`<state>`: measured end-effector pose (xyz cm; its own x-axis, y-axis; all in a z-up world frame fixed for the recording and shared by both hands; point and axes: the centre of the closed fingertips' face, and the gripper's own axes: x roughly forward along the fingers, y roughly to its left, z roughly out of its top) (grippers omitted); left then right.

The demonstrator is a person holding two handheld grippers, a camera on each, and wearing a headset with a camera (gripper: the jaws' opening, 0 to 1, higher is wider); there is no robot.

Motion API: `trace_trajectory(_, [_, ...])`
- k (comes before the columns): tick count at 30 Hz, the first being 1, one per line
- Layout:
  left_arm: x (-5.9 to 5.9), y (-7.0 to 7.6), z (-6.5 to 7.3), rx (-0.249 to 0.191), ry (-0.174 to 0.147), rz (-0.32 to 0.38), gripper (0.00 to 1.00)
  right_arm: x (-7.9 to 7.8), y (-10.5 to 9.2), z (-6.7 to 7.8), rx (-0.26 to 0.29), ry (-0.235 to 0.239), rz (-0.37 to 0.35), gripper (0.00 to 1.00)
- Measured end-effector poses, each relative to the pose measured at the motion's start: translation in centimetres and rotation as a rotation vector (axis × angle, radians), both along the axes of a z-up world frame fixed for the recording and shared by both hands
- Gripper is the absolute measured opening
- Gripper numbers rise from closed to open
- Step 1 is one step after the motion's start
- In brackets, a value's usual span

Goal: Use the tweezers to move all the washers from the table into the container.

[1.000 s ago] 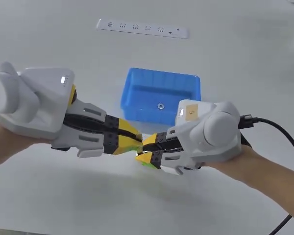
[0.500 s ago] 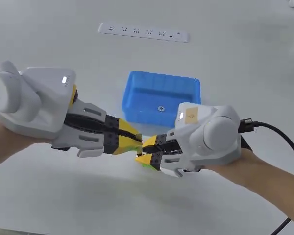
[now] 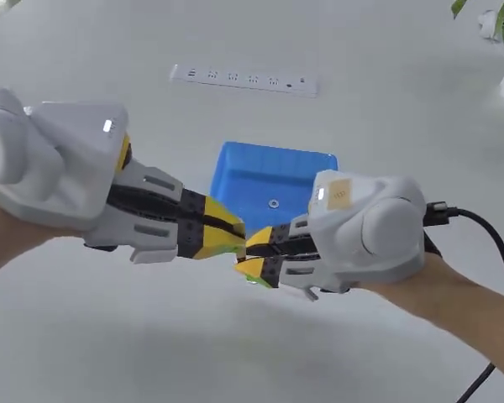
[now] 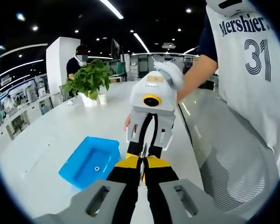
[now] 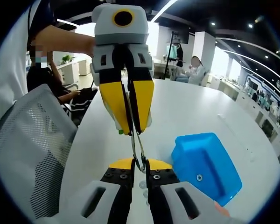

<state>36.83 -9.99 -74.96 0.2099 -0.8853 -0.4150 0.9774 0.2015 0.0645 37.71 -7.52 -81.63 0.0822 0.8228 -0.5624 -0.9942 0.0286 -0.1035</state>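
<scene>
the left claw (image 3: 227,238) and right claw (image 3: 254,254) meet tip to tip in front of the person, both held roughly level, with a forearm coming in from each side. the jaws of each claw are pressed close onto the tweezers (image 5: 135,140), which run straight from one claw into the other.

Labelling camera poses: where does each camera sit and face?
Head view: on headset, looking down at left gripper, right gripper, blue container; both forearms show.
Left gripper view: rides left gripper, faces right gripper; person's arm, jersey show.
Right gripper view: rides right gripper, faces left gripper; person's arm shows.
Both gripper views share tweezers, container.
</scene>
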Motion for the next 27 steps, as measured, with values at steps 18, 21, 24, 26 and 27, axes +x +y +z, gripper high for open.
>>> trace_trajectory(18, [2.6, -0.4, 4.3, 0.006, -0.113, -0.031, 0.07, 3.3, -0.4, 4.6, 0.044, -0.109, -0.043, 0.1])
trace_trajectory(21, [3.3, -0.6, 4.6, 0.012, -0.127, -0.041, 0.07, 4.0, -0.5, 4.9, 0.052, -0.117, -0.058, 0.1])
trace_trajectory(24, [3.9, -0.8, 4.5, 0.013, -0.131, -0.049, 0.07, 4.6, -0.6, 4.9, 0.054, -0.117, -0.073, 0.1])
trace_trajectory(26, [4.3, -0.9, 4.6, 0.003, -0.13, -0.05, 0.07, 5.1, -0.7, 4.9, 0.055, -0.121, -0.081, 0.1])
trace_trajectory(27, [4.5, -0.9, 4.6, -0.002, -0.131, -0.049, 0.07, 5.3, -0.8, 4.9, 0.057, -0.121, -0.085, 0.1])
